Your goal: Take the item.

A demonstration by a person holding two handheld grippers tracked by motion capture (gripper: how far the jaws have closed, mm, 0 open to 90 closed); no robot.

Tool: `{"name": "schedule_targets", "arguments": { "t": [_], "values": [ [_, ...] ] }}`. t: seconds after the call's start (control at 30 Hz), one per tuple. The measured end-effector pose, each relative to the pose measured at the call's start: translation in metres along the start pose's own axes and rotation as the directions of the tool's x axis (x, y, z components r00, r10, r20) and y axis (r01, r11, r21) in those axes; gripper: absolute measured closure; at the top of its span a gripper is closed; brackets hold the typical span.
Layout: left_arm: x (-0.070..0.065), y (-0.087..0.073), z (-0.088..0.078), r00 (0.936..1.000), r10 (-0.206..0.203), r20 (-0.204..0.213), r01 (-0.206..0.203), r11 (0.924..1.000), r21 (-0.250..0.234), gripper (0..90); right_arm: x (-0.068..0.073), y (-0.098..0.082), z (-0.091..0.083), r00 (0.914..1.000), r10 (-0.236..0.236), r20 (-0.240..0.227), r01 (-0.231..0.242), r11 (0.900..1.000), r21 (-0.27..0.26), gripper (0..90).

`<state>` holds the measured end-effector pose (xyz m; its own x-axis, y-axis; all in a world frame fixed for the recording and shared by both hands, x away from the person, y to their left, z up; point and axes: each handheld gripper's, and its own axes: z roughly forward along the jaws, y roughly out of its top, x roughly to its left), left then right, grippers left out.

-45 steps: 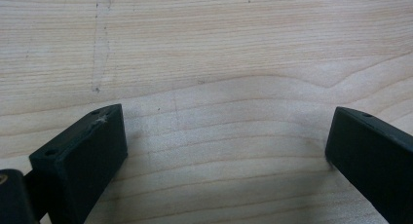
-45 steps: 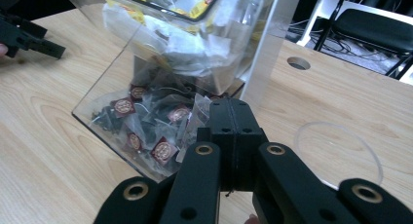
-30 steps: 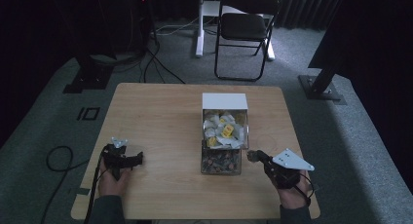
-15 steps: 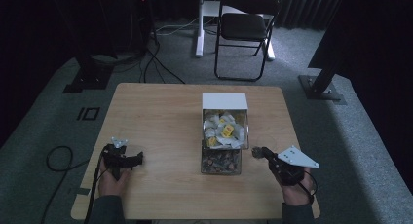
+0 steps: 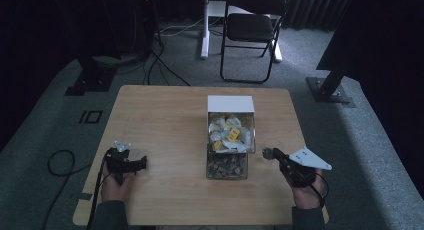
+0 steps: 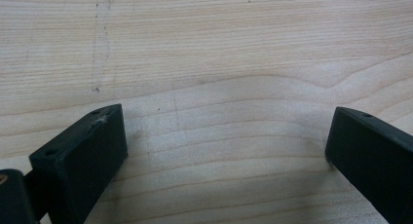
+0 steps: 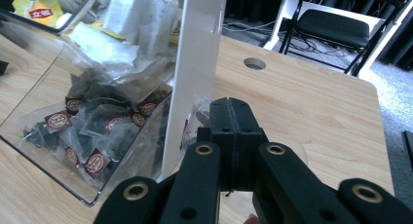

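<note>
A clear box with a white back wall stands on the wooden table, right of centre. Its far compartment holds white and yellow tea bags; its near one holds dark tea bags. My right gripper is just right of the box, shut. In the right gripper view its jaws are pressed together beside the box's white wall, with the dark tea bags to the left behind the clear side. My left gripper is at the near left, open over bare wood.
A black folding chair and a white stand are on the carpet beyond the table. Cables trail on the floor at left. The table has a round hole near its far right corner. Black stand bases sit at both sides.
My right gripper has drifted a little right and farther from the person, alongside the box. The left gripper has kept still.
</note>
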<state>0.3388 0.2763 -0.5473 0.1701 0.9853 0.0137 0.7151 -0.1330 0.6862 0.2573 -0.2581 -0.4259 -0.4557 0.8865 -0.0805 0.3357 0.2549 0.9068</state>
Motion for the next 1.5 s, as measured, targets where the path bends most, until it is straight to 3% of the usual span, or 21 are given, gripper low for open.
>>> {"name": "schedule_targets", "arguments": {
  "t": [1.1, 1.5],
  "values": [
    [0.0, 0.0, 0.0, 1.0, 0.0, 0.0, 0.0, 1.0, 0.0, 2.0, -0.022, -0.006, 0.004, 0.998, 0.044, 0.046, -0.044, 0.999, 0.009, 90.0],
    [0.0, 0.0, 0.0, 1.0, 0.0, 0.0, 0.0, 1.0, 0.0, 2.0, -0.031, -0.008, 0.014, 0.9964, 0.061, 0.06, -0.062, 0.998, 0.018, 90.0]
  ]
}}
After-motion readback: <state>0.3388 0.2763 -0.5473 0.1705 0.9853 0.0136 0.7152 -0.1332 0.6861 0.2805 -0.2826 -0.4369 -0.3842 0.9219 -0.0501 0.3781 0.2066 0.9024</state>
